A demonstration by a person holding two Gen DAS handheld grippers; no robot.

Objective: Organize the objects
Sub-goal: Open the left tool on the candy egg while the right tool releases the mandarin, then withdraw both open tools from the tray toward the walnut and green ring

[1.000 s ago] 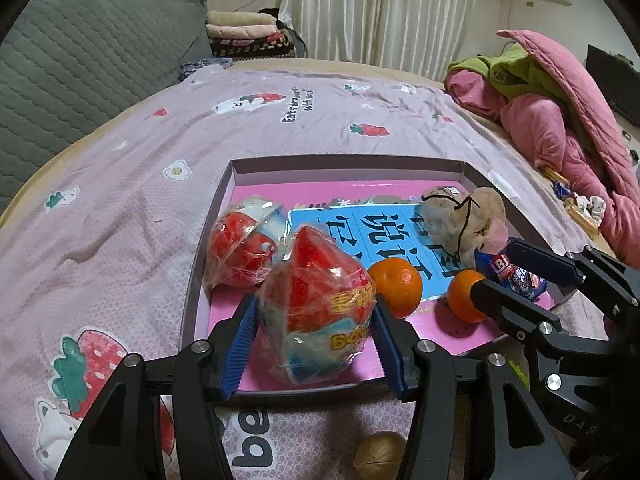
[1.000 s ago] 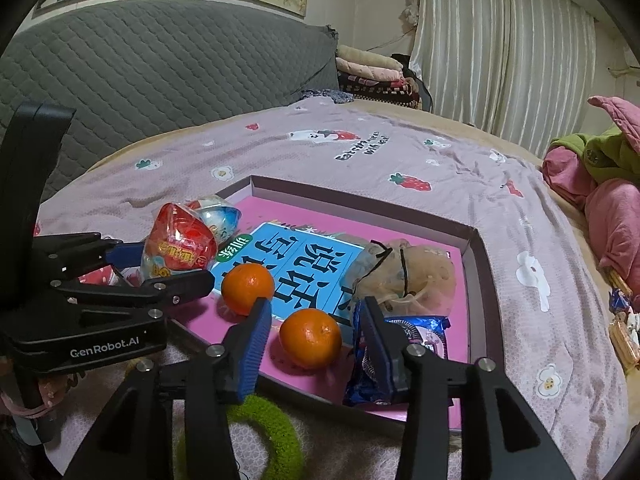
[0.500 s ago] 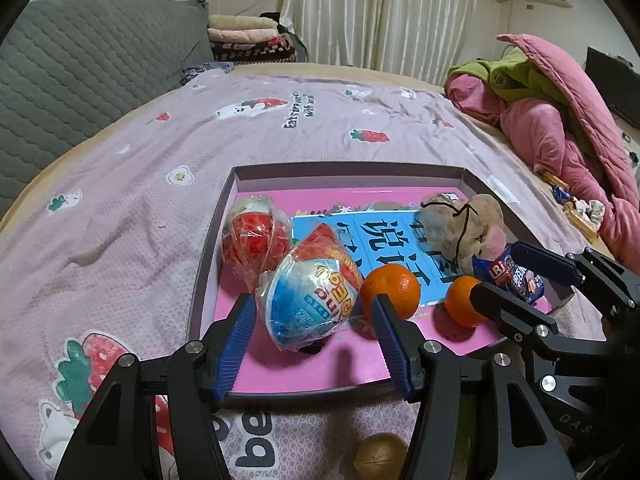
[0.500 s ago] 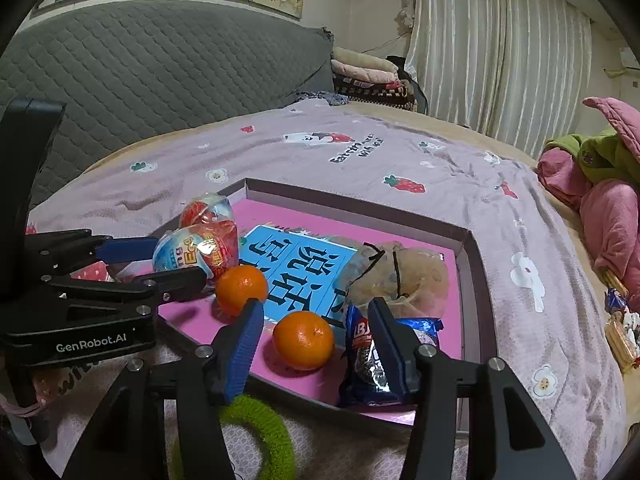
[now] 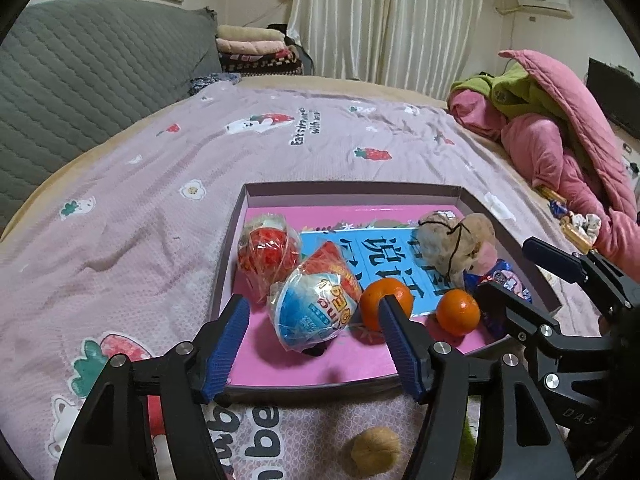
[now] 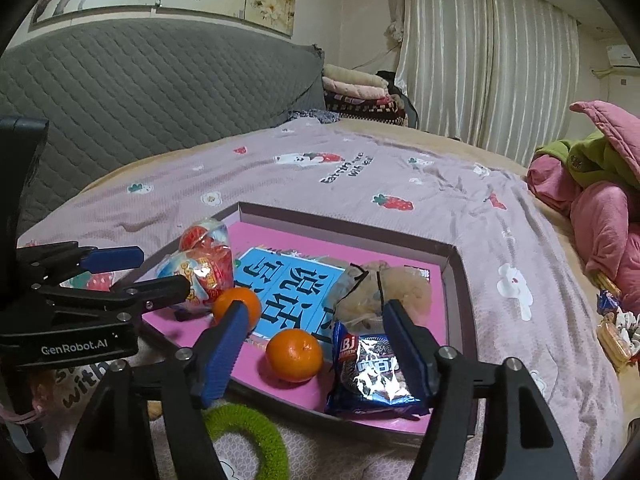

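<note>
Snack packet [image 6: 374, 376] between right gripper's [image 6: 316, 350] opening jaws, untouched.

The tray [image 5: 460, 194] is crowded along its near edge — wrapped egg [image 5: 314, 310], two oranges [image 5: 386, 302], snack packet [image 6: 374, 372]. Its far pink strip lies bare, and the bedspread [image 5: 160, 208] to the left is open — passable.

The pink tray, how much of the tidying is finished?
Mostly done: the pink tray holds two wrapped toy eggs, two tangerines, a cookie packet and a mesh pouch. Both tongs are opening, empty. Left outside: walnut and green ring.
</note>
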